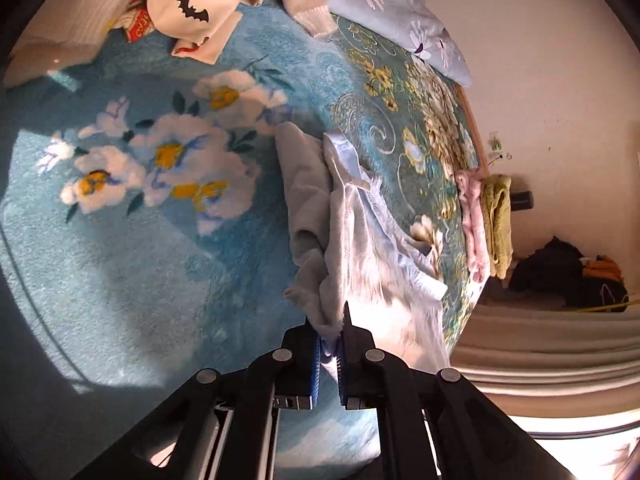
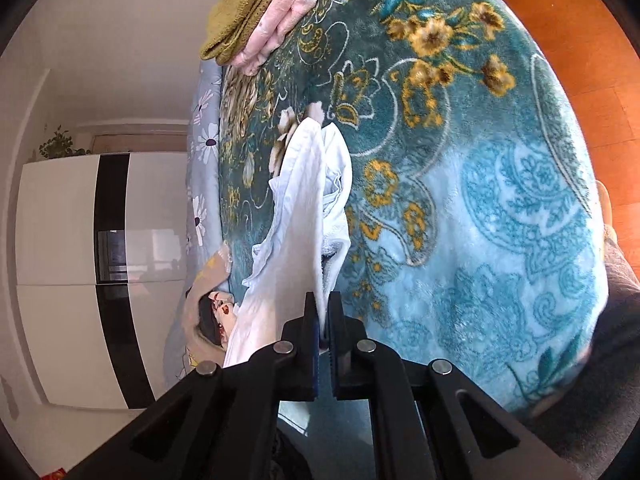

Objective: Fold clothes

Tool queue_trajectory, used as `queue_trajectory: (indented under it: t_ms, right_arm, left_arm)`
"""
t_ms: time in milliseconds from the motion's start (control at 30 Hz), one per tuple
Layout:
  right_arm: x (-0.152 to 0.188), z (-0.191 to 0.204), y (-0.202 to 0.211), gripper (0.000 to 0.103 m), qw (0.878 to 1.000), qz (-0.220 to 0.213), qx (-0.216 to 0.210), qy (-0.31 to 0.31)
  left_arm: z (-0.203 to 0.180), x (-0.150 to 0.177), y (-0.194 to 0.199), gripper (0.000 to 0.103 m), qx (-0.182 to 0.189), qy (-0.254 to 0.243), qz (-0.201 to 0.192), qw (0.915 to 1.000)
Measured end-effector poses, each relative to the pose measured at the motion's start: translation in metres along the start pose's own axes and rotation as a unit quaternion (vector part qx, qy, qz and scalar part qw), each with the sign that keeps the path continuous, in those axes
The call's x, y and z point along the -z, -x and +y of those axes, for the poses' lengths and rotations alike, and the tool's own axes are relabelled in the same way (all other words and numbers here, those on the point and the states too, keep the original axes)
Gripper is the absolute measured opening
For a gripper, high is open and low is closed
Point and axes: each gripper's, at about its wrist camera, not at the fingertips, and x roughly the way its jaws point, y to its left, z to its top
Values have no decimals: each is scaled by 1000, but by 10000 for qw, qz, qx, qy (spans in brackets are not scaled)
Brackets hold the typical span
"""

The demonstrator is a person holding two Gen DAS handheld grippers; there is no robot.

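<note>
Left gripper [image 1: 329,334], jaws closed on pale fleece garment [image 1: 352,232]; right gripper [image 2: 323,322] likewise clamped on it. Garment stretched toward twelve o'clock over teal floral blanket [image 1: 120,260]; folded pink and olive pile [image 2: 256,20] at eleven.

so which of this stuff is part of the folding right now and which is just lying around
In the job:
- pale blue garment, pinched at two edges
- left gripper
- right gripper
- teal flowered blanket it hangs over

Lying about:
- pink and yellow-green folded pile
- bat-print cloth
- flowered pillow
- white wardrobe
</note>
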Motion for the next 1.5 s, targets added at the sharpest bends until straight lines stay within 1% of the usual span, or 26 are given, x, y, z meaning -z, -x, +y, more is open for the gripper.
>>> queue_trajectory:
  t_ms: [33, 67, 133, 167, 200, 300, 400, 500, 600, 633, 667, 700, 733, 800, 867, 900, 967, 1033, 1100, 1233, 1300, 1333, 1400, 1500]
  right_arm:
    - [5, -7, 2, 4, 9999, 45, 83, -53]
    - [10, -20, 0, 4, 9995, 123, 233, -186]
    - [19, -43, -8, 4, 9977, 267, 398, -484]
    - [22, -49, -10, 4, 9969, 318, 415, -588]
    - [22, -53, -10, 4, 9966, 329, 418, -633]
    - [20, -47, -8, 4, 9973, 319, 476, -461]
    - [22, -43, -11, 4, 9967, 357, 656, -309]
    - [24, -45, -9, 4, 9968, 346, 639, -336]
    - [26, -48, -7, 4, 9968, 335, 623, -364]
    - [26, -49, -7, 4, 9968, 331, 617, -373]
    - [26, -49, -6, 4, 9969, 330, 606, -384]
    - [26, -50, -6, 4, 9969, 333, 586, -399]
    - [27, -50, -6, 4, 9970, 334, 570, -407]
    - [27, -50, -6, 4, 9971, 327, 550, -401]
    - [28, -51, -5, 4, 9973, 319, 531, -396]
    - [28, -51, -5, 4, 9974, 315, 521, -393]
    - [28, -51, -4, 4, 9975, 308, 501, -387]
    - [29, -51, -4, 4, 9977, 300, 482, -381]
    - [29, -51, -3, 4, 9978, 293, 462, -375]
    - [30, -52, -2, 4, 9981, 275, 432, -356]
    - [31, -50, -2, 4, 9981, 260, 470, -305]
    - [31, -49, -2, 4, 9981, 254, 492, -277]
    - [32, -47, -1, 4, 9980, 241, 535, -221]
    - [32, -44, -2, 4, 9978, 228, 610, -154]
  left_arm:
    - [9, 9, -4, 7, -145, 0, 123, 9998]
    - [21, 16, -10, 7, -261, 124, 231, 9993]
    - [45, 29, -20, 7, -370, 481, 353, 9975]
    - [52, 33, -22, 7, -382, 585, 369, 9969]
    - [52, 33, -22, 7, -382, 573, 369, 9969]
    - [46, 32, -19, 7, -399, 405, 368, 9977]
    - [41, 32, -18, 11, -638, 142, 414, 9970]
    - [51, 33, -11, 12, -759, 222, 444, 9959]
    - [66, 30, 2, 13, -1043, 390, 353, 9932]
    - [71, 30, 6, 11, -1137, 445, 322, 9920]
    - [76, 29, 10, 11, -1232, 501, 292, 9907]
    - [80, 29, 15, 11, -1290, 527, 225, 9900]
    - [80, 29, 20, 11, -1266, 542, 166, 9903]
    - [68, 32, 25, 11, -1073, 341, 102, 9936]
    - [35, 40, 14, 11, -894, -231, 243, 9954]
    - [18, 44, 8, 11, -805, -539, 326, 9948]
    - [-17, 52, -5, 11, -625, -1152, 491, 9902]
    - [-54, 66, -29, 11, -525, -1786, 770, 9795]
    - [-85, 85, -57, 11, -668, -2390, 997, 9636]
    - [-109, 119, -97, 11, -826, -3094, 1489, 9356]
    - [-110, 126, -107, 11, -1022, -3264, 1553, 9268]
    - [-107, 125, -110, 11, -1067, -3225, 1557, 9275]
    - [-99, 120, -114, 11, -1063, -3017, 1620, 9335]
    - [-87, 115, -117, 11, -1047, -2789, 1713, 9391]
